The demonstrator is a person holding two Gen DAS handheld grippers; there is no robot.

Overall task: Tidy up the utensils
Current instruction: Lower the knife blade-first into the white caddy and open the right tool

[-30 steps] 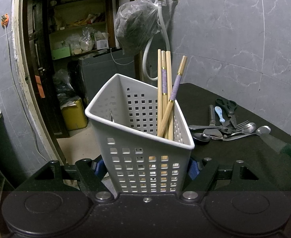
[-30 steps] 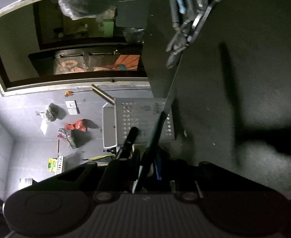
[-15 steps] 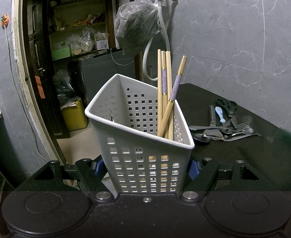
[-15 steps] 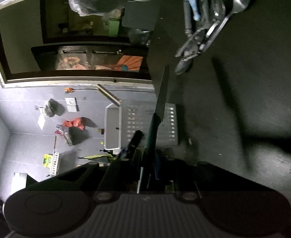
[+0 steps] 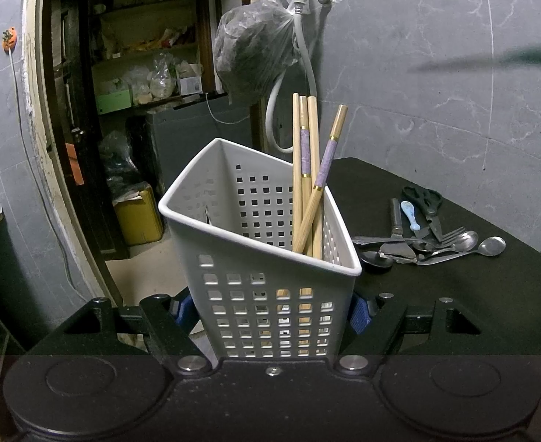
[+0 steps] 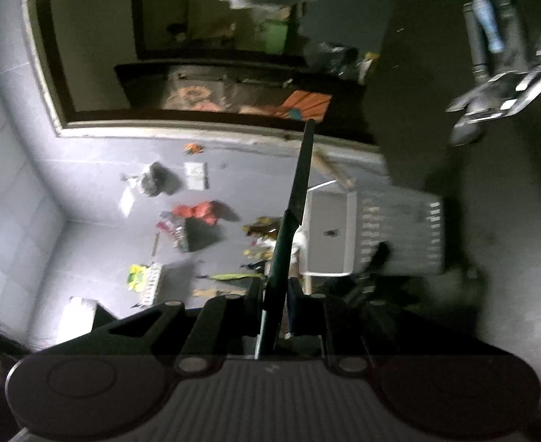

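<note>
My left gripper point(image 5: 272, 311) is shut on a white perforated utensil basket point(image 5: 266, 276) that stands on the black table point(image 5: 491, 294). Several wooden chopsticks point(image 5: 307, 169) with purple bands stand in its right compartment. My right gripper point(image 6: 274, 291) is shut on a dark green-handled knife point(image 6: 298, 202), blade pointing away, held in the air. That knife shows as a blurred streak at the upper right of the left wrist view point(image 5: 491, 62). The basket also shows in the right wrist view point(image 6: 380, 235). A pile of spoons, forks and scissors point(image 5: 428, 235) lies on the table behind the basket.
A tap with a hose and a hanging plastic bag point(image 5: 252, 51) are on the tiled wall behind the table. An open doorway with shelves point(image 5: 141, 73) is at the left. The table's left edge runs just beside the basket.
My right gripper has lifted the knife off the table and swung it up and left, toward the basket. The left gripper and the basket have not moved.
</note>
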